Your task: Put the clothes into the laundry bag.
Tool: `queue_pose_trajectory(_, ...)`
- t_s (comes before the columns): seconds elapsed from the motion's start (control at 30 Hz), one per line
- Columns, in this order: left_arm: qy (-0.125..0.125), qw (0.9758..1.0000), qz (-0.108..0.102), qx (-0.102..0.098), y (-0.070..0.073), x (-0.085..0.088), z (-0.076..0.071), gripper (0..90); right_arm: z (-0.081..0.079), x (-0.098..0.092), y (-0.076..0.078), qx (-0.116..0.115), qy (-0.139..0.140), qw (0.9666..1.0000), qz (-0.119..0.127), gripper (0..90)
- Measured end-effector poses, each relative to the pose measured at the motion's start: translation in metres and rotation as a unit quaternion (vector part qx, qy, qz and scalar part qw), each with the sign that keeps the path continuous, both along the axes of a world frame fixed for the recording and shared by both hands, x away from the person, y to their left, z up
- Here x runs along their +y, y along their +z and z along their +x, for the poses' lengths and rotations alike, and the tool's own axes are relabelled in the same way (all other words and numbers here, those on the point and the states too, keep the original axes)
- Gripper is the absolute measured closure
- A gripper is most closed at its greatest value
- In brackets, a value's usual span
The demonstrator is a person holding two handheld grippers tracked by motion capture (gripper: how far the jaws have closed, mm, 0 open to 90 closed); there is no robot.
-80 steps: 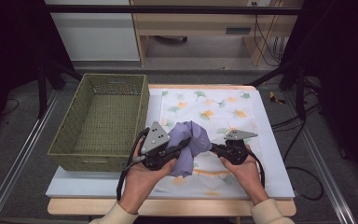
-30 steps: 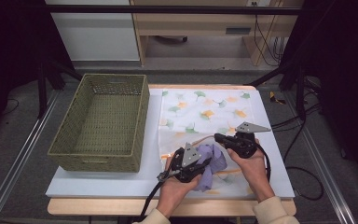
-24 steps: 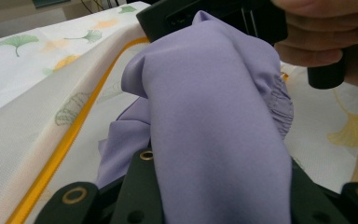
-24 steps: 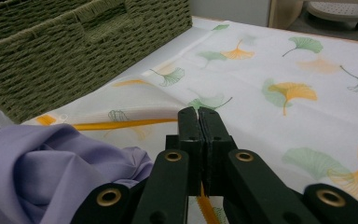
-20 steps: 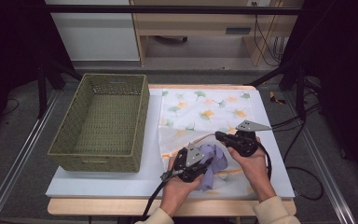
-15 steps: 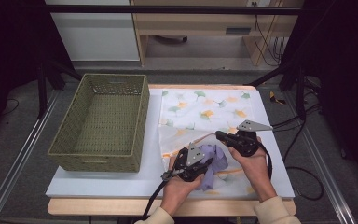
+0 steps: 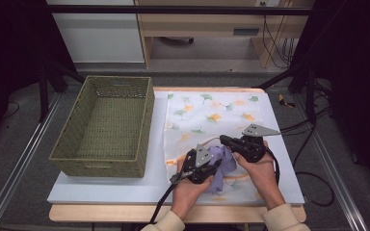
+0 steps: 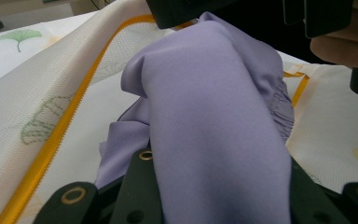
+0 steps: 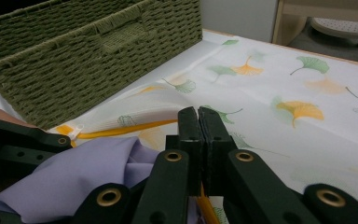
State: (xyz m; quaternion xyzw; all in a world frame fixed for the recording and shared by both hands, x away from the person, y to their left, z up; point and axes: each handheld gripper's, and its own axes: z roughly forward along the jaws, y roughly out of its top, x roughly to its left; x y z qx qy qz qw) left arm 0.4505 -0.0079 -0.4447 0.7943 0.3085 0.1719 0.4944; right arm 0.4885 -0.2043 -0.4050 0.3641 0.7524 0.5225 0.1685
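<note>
A: Where's the purple garment [image 7: 221, 162] right now?

B: Bunched near the front edge of the table [image 7: 101, 190], lying on the mesh laundry bag [image 7: 207, 115] printed with ginkgo leaves. It sits at the bag's near end, by the orange zipper [image 8: 63, 133], between the 2 grippers.

A: And the left gripper [image 7: 211, 167]?

B: Clamped on the garment. In the left gripper view the purple cloth runs straight down between its black jaws and drapes over them.

A: The right gripper [image 7: 225, 140]?

B: Its jaws are pressed together; the right gripper view shows the 2 tips meeting with no gap. An orange strip, apparently the zipper edge of the bag, sits low between them, so I judge it pinches the bag's mouth, though that isn't certain.

A: So which step is this?

B: Stuffing the garment into the bag, I'd say: 1 gripper holds the opening up, the other feeds cloth in. Much of the garment still looks outside.

A: Next move?

B: Push the cloth deeper past the zipper while keeping the mouth lifted, then release it. The woven basket [image 7: 106, 125] stands apart to the left, empty.
</note>
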Motion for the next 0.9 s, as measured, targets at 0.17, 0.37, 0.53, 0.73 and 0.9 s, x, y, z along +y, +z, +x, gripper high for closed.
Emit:
queue_pose_trajectory(0.17,0.004,1.0,0.004,-0.007,-0.001,0.0,0.001,71.2,-0.001,0.0,0.003,-0.002,-0.002,1.0,0.003,89.0)
queue_pose_trajectory(0.37,0.015,0.9996,0.007,-0.023,-0.001,0.0,0.001,71.4,-0.002,-0.002,0.004,-0.004,-0.006,0.9999,0.008,89.0)
queue_pose_trajectory(0.53,0.022,0.9994,-0.006,-0.024,0.003,-0.002,0.002,71.3,-0.003,-0.002,0.005,-0.008,-0.006,0.9999,0.01,89.0)
queue_pose_trajectory(0.73,0.02,0.9993,-0.017,-0.025,-0.004,-0.007,0.008,71.0,-0.002,-0.005,0.004,-0.007,-0.01,0.9998,0.013,89.0)
queue_pose_trajectory(0.9,0.021,0.9992,-0.024,-0.023,-0.015,-0.011,0.015,66.9,-0.002,-0.007,0.003,-0.007,-0.01,0.9999,0.012,89.0)
